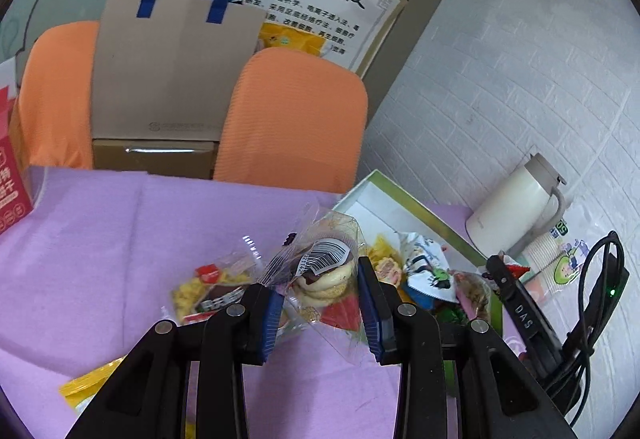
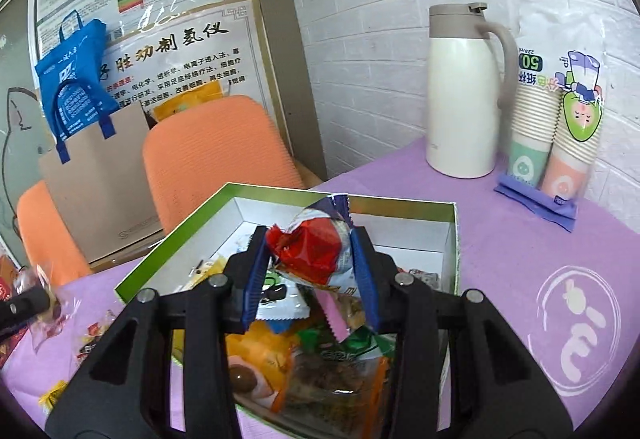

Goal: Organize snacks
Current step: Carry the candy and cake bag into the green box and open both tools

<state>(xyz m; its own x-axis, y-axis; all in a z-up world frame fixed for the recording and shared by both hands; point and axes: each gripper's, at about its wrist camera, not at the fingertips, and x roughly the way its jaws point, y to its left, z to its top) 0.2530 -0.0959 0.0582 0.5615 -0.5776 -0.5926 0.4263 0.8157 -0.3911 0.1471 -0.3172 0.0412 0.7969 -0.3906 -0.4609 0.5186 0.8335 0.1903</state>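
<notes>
The purple table cover (image 2: 500, 239) carries a green-rimmed box (image 2: 454, 239), centre frame, holding mixed packets. Above it, the right gripper (image 2: 312, 259) clamps a red-and-white snack packet (image 2: 308, 251). The left gripper (image 1: 320, 299) clamps a clear barcoded biscuit packet (image 1: 324, 271), lower centre.

The left tool (image 1: 320, 303) has two black linkage arms with round silver screws at the joints. Each arm ends in a blue ribbed pad (image 1: 370, 303). The right tool (image 2: 310, 275) is built the same way: black arms, silver screw heads, blue ribbed pads (image 2: 364, 275). Seen from the left wrist, the right tool's black side carries the white letters "DAS", and black cables loop beside it near a small green light.
</notes>
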